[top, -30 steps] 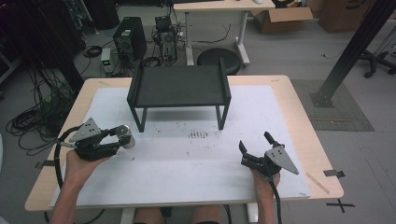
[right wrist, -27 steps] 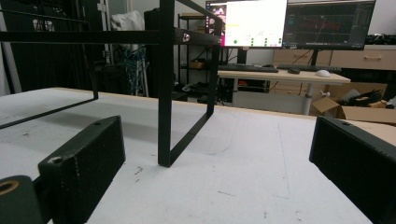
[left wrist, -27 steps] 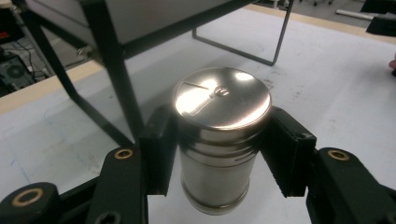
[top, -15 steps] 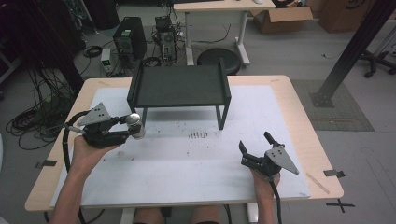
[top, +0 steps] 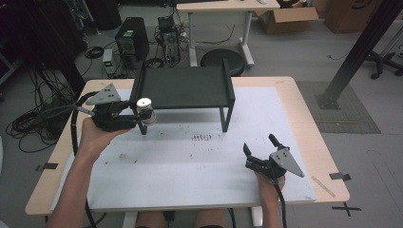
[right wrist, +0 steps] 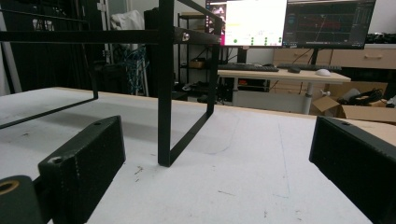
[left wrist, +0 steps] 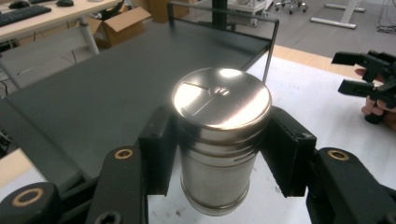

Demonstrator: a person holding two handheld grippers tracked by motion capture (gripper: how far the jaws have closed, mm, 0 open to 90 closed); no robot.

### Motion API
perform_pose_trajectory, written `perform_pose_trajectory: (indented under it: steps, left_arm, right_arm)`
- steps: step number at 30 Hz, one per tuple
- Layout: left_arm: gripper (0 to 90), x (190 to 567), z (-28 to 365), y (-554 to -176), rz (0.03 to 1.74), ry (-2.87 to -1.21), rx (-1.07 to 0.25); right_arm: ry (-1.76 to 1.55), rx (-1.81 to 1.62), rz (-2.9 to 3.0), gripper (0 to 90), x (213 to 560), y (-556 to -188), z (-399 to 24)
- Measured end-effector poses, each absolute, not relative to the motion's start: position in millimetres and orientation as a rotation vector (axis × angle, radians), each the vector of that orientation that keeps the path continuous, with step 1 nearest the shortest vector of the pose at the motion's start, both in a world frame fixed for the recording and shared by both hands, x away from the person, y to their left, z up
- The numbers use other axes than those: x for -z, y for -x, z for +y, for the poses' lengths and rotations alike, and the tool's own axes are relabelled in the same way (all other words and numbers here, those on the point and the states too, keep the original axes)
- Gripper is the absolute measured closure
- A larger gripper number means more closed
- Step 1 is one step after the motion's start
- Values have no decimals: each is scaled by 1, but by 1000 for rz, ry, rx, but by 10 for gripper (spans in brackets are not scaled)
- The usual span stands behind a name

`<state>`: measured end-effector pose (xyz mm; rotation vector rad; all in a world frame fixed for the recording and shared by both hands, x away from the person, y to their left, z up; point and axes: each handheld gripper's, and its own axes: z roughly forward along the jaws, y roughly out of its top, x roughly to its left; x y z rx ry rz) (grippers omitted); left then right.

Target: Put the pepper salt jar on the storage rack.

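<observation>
My left gripper is shut on a shiny metal shaker can and holds it upright in the air by the front left leg of the black raised shelf. In the left gripper view the can sits squeezed between both black pads, at the near edge of the shelf top. My right gripper rests on the white mat near the front right, open, with nothing between its jaws. In the right gripper view its pads frame the shelf's leg.
A white mat covers the wooden table. Smudges mark the mat's middle. Past the table's far edge stand a computer tower, cables and another desk. A black post rises at the right.
My left gripper has lifted the metal can off the mat and carried it up and toward the shelf's front left corner. The right gripper has stayed in place.
</observation>
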<state>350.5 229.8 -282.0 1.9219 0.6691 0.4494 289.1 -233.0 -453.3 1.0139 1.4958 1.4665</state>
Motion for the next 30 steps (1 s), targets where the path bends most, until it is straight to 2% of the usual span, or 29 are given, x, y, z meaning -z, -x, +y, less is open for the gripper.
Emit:
perform_pose_trajectory:
  steps: [14,30]
  left_arm:
    - [492,256,198,-384,621,-1933,-429]
    - [492,244,167,-431,625,-1966,-424]
  right_arm:
    - [-1015,-1468,1493,32,453,-289,-233]
    - [-1012,-1467,1492,32,453,-289,-233]
